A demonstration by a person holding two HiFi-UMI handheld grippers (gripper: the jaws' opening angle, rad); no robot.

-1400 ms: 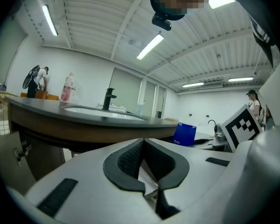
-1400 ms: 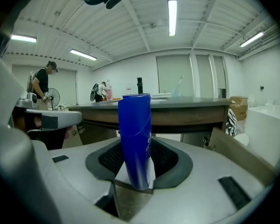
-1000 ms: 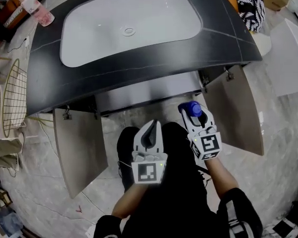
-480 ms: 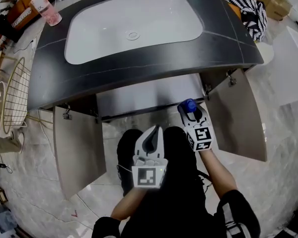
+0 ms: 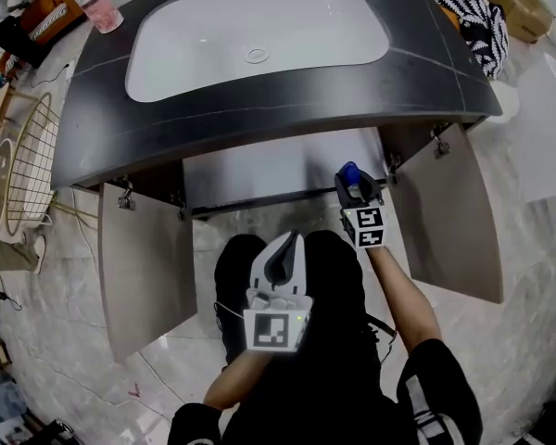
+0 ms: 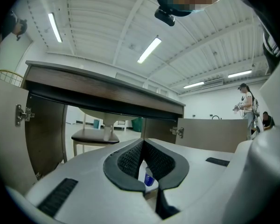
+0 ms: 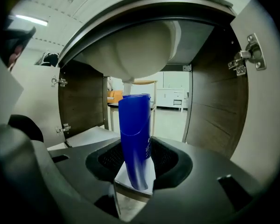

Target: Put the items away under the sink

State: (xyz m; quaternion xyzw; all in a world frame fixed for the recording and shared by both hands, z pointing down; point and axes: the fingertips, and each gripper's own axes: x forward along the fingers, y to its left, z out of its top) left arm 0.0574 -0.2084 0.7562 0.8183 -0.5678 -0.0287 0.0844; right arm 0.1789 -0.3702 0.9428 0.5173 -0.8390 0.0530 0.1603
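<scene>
While the dark counter (image 5: 426, 72) with its white sink (image 5: 259, 17) fills the top of the head view, the cabinet doors (image 5: 144, 267) below it stand swung open. The left gripper (image 5: 285, 248) hovers before the opening, its jaws pressed together with nothing between them. The right gripper (image 5: 355, 185) is at the cabinet's front edge, its jaws clamped on a blue bottle (image 7: 135, 134) held upright beneath the basin.

The left gripper (image 5: 290, 241) and right gripper (image 5: 354, 185) are pale grey shells with dark ribbed pads. Each bears a white cube (image 5: 270, 329) with black square markers. Clothes are black, and the right sleeve (image 5: 435, 401) is white-striped.
</scene>
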